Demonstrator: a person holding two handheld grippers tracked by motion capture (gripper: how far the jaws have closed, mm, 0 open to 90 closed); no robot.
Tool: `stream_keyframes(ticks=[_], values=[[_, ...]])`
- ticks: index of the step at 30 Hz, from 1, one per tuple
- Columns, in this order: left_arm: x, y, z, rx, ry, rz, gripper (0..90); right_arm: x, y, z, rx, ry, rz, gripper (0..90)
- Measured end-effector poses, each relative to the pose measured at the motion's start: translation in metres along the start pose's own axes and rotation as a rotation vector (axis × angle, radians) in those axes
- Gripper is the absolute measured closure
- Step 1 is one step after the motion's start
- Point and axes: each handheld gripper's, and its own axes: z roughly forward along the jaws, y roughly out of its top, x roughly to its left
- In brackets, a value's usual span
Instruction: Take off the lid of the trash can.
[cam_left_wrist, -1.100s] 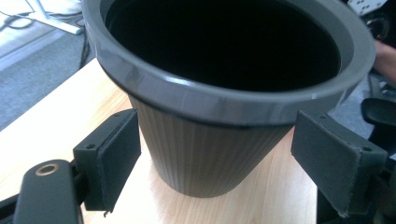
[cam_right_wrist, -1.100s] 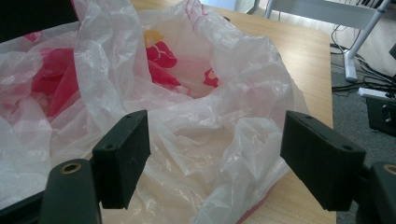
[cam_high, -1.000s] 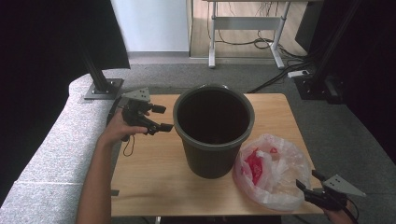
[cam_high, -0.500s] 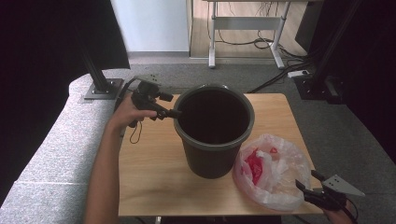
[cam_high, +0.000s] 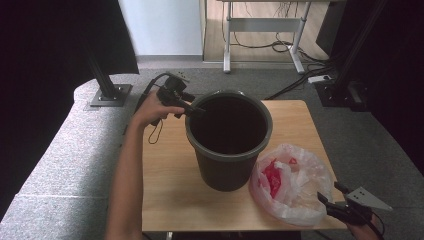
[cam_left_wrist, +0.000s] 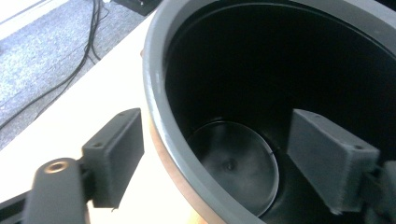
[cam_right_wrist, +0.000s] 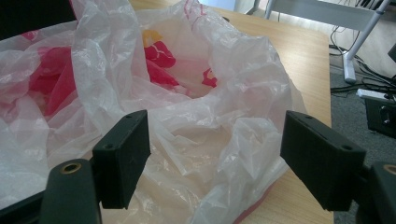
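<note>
Place: a lab or test room (not a home).
Signs: black curtains (cam_high: 55, 40), loose cables (cam_high: 280, 47) under the desk frame (cam_high: 260, 37).

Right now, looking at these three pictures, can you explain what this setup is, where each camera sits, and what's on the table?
No machine here: a person holds a hand-held grasping tool in each hand. One picture comes from a camera above, looking down on a wooden table. The other two come from small cameras riding on each tool, looking along its two black jaws.

On the table stand a dark bucket and, beside it, a crumpled see-through plastic bag with red print.

The left tool is at the bucket's rim, one jaw outside and one inside; its jaws have just been closing a little but do not press the rim yet. The bucket looks empty. The right tool waits open at the bag's edge, holding nothing.
</note>
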Motion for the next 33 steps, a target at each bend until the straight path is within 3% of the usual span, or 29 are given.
stream_keyframes(ticks=[6, 11, 14, 19, 22, 33], values=[[0.006, 0.006, 0.015, 0.065, 0.061, -0.009, 36.7, 0.001, 0.000, 0.002, 0.004, 0.002, -0.004, 23.9], [0.008, 0.012, 0.026, 0.120, 0.145, -0.027, 52.9, 0.001, -0.001, 0.003, 0.010, 0.003, -0.006, 23.8], [0.008, 0.016, 0.030, 0.146, 0.160, -0.038, 59.9, 0.002, -0.001, 0.004, 0.012, 0.003, -0.009, 23.8], [0.007, 0.020, 0.030, 0.140, 0.179, -0.041, 69.6, 0.001, -0.001, 0.004, 0.011, 0.001, -0.009, 23.8], [0.005, 0.023, 0.031, 0.154, 0.195, -0.031, 71.5, 0.001, -0.002, 0.004, 0.010, -0.001, -0.008, 23.8], [-0.004, 0.037, 0.024, 0.113, 0.270, -0.012, 74.4, 0.000, -0.001, 0.002, 0.003, -0.008, -0.005, 23.9]])
